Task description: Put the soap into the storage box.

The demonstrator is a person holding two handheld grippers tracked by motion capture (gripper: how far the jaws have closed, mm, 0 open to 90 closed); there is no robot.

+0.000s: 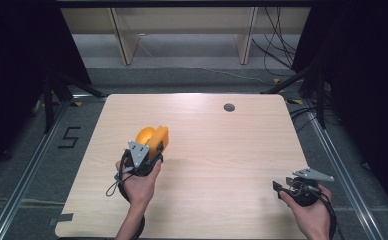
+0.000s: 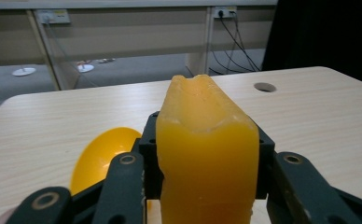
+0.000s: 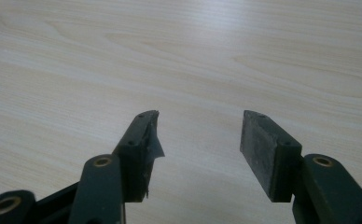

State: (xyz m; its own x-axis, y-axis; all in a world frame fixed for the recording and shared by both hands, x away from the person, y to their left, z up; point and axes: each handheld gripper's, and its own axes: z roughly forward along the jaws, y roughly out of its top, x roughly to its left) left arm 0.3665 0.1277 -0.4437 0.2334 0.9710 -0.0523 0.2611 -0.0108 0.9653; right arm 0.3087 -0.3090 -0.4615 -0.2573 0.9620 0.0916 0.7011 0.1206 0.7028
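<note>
Left gripper [image 1: 154, 150] clamps the yellow sponge block [image 2: 207, 154] upright, orange bowl [image 2: 102, 156] just beside its left; right gripper [image 3: 198, 140] open, well apart.

The left gripper's [image 2: 207, 186] arms are hiding the yellow bowl's [image 2: 102, 156] lower rim beside the orange block [image 2: 207, 154].
</note>
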